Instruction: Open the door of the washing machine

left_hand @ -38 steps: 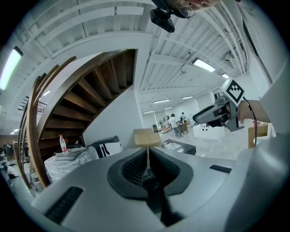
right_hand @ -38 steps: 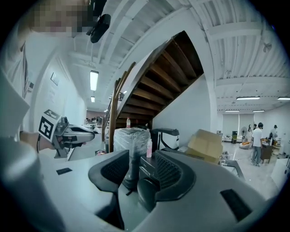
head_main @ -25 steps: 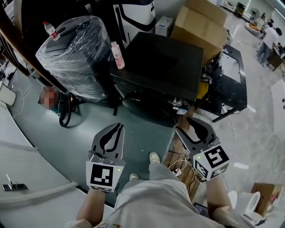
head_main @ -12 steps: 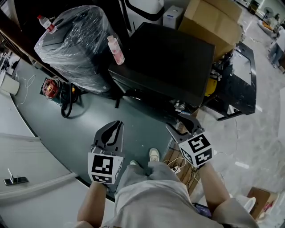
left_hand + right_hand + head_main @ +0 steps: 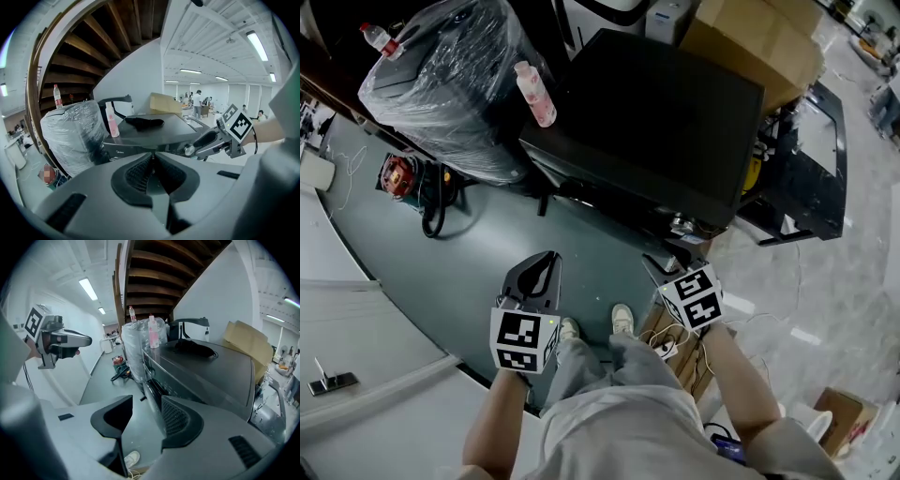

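The black washing machine (image 5: 661,108) stands ahead of me, its front face (image 5: 605,195) seen steeply from above. In the right gripper view its round door (image 5: 151,397) bulges out from the front, just beyond my jaws. My right gripper (image 5: 146,409) is open, and the door's edge shows in the gap between the fingers. In the head view that right gripper (image 5: 664,269) is close to the machine's front right corner. My left gripper (image 5: 546,261) hovers over the floor short of the machine. It is shut with its pads together (image 5: 153,157) and holds nothing.
A pink bottle (image 5: 534,94) and a black cloth (image 5: 144,122) lie on the machine's top. A plastic-wrapped bulky thing (image 5: 441,80) stands to the left, with a red tool (image 5: 397,175) and a hose on the floor. Cardboard boxes (image 5: 759,37) are behind, a black frame (image 5: 811,159) to the right.
My right gripper has moved forward and left, up to the machine's front. The left gripper has stayed over the floor. The head view has shifted closer to the machine.
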The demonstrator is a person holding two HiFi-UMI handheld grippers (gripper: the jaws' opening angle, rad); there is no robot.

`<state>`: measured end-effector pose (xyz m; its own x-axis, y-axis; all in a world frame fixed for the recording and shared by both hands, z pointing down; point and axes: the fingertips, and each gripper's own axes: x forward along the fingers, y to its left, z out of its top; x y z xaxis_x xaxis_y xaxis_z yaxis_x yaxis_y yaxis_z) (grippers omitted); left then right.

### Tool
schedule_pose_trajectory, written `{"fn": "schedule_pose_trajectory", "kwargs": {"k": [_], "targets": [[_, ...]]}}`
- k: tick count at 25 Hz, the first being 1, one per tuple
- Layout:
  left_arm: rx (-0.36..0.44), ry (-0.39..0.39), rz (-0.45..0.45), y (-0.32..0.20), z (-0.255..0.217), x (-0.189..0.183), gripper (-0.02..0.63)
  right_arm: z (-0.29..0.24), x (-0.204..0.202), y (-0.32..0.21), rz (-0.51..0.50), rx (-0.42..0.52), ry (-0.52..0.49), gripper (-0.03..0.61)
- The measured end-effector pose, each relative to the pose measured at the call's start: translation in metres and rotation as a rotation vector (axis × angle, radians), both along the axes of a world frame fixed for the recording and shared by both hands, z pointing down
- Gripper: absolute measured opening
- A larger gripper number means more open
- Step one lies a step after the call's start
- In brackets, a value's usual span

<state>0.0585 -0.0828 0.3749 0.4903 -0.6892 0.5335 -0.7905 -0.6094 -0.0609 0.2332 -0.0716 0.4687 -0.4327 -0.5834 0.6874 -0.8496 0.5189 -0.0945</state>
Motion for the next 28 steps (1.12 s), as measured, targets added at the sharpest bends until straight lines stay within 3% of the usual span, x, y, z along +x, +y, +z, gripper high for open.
{"fn": "schedule_pose_trajectory", "kwargs": {"k": [21, 28], "targets": [[-0.174, 0.012, 0.042, -0.075, 0.132, -0.006, 0.033, 0.140, -0.018, -0.062, 0.033, -0.165, 0.117, 0.216], [-0.240, 0.016, 0.049, -0.075, 0.177, -0.014, 0.034, 0.176, -0.010, -0.075, 0.048, -0.171, 0.196, 0.216]]}}
